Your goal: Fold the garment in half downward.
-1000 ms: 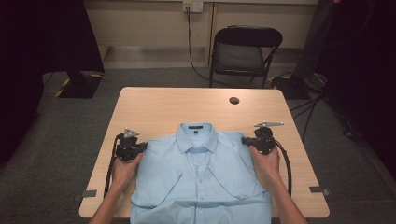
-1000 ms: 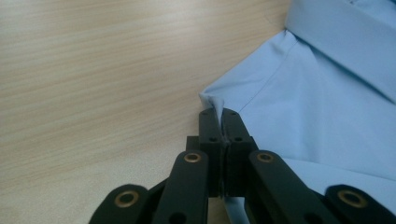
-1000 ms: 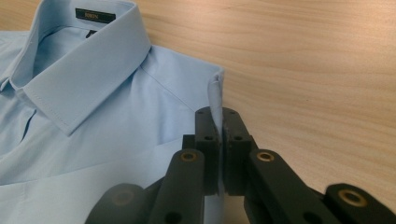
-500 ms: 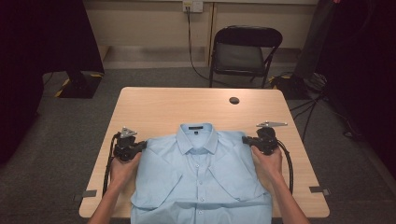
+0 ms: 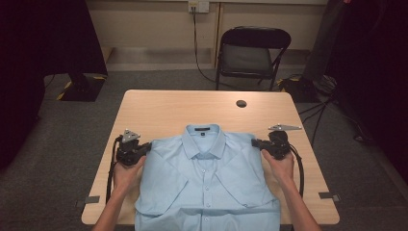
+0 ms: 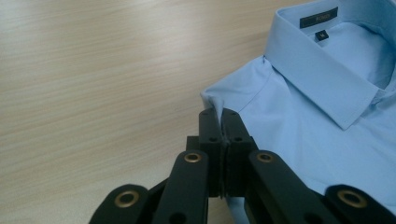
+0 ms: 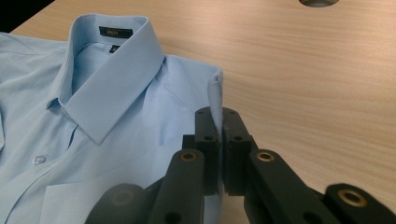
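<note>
High view puts the light-blue buttoned cotton shirt (image 5: pixel 207 183) at lower centre on the pale wooden table (image 5: pixel 192 108), left tongs (image 5: pixel 147 146) and right tongs (image 5: pixel 255 143) each pinching a shoulder corner, seemingly mid-fold, likely needing an even lift next.

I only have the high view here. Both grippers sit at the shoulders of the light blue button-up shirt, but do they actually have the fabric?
Observer: Yes. The left gripper is shut, with a fold of the light blue button-up shirt at the shoulder corner pinched between its fingers.
Operator: And the right?
Observer: The right gripper is shut on the other shoulder corner, whose fabric stands up in a ridge.
Operator: Anything readable at the collar?
Observer: A dark label sits inside the collar; its text is too small to read.
</note>
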Available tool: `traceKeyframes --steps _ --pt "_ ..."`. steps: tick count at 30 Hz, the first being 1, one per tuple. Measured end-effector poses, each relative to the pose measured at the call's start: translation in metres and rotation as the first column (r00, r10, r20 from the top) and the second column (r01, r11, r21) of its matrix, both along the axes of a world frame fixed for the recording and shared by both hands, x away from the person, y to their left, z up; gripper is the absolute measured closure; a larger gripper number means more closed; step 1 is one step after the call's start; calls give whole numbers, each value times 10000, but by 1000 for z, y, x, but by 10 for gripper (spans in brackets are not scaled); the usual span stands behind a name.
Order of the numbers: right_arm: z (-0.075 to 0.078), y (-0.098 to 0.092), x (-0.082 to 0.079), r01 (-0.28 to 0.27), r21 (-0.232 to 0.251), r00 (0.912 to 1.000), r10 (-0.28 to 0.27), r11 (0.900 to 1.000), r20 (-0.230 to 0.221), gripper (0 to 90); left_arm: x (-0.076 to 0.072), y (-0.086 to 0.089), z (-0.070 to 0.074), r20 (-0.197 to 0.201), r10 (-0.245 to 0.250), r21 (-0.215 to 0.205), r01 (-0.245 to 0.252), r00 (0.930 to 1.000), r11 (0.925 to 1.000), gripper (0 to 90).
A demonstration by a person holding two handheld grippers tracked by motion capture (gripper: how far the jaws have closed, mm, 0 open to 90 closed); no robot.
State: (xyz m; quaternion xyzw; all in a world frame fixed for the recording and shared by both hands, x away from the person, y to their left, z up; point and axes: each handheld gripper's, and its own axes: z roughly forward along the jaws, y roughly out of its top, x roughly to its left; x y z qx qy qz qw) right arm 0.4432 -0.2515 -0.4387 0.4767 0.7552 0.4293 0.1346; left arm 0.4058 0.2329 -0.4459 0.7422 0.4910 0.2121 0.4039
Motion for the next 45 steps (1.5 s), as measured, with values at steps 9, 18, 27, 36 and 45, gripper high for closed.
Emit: traceKeyframes --steps 9,18,27,36,45 --pt "5 -2 2 158 285 9998 -162 9995 115 874 8 -3 6 151 -111 -182 113 9998 9998 894" --pt "20 -5 2 121 444 9989 -141 9989 452 873 18 -5 17 324 -201 -177 207 9993 9996 894" --pt "33 -3 8 89 347 9985 -108 9994 541 874 23 -11 18 334 -213 -300 223 9992 9993 894" --pt "43 -10 12 102 521 9976 -138 9986 678 874 27 -9 30 570 -332 -541 363 9978 9979 895" --pt "52 -14 17 114 697 9965 -171 9975 819 874 32 -14 40 791 -454 -480 493 9958 9976 895"
